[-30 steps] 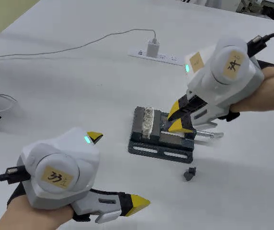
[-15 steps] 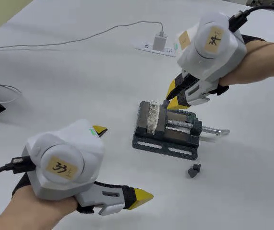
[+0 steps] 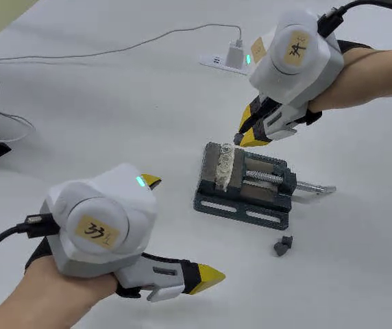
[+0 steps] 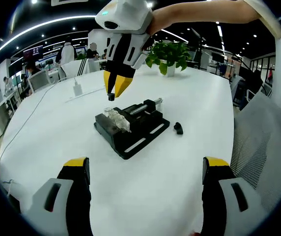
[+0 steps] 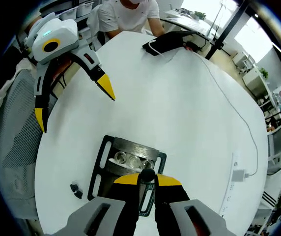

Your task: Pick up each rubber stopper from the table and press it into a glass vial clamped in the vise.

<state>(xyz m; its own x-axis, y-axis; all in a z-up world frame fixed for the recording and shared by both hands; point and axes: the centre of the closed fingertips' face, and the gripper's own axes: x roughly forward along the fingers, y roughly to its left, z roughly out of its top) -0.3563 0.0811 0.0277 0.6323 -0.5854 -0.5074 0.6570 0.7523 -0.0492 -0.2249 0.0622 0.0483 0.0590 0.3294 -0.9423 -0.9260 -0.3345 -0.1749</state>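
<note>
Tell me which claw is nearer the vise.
Right. The right claw hangs just above the vise, gripping a stopper; the left claw is open, well off to its near left.

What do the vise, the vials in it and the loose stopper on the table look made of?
Vise: dark, painted-looking metal, with a bare shiny screw. Vials: clear glass, possibly clear plastic; see-through, with glints. Loose stopper: dull dark grey and matte, likely rubber.
</note>
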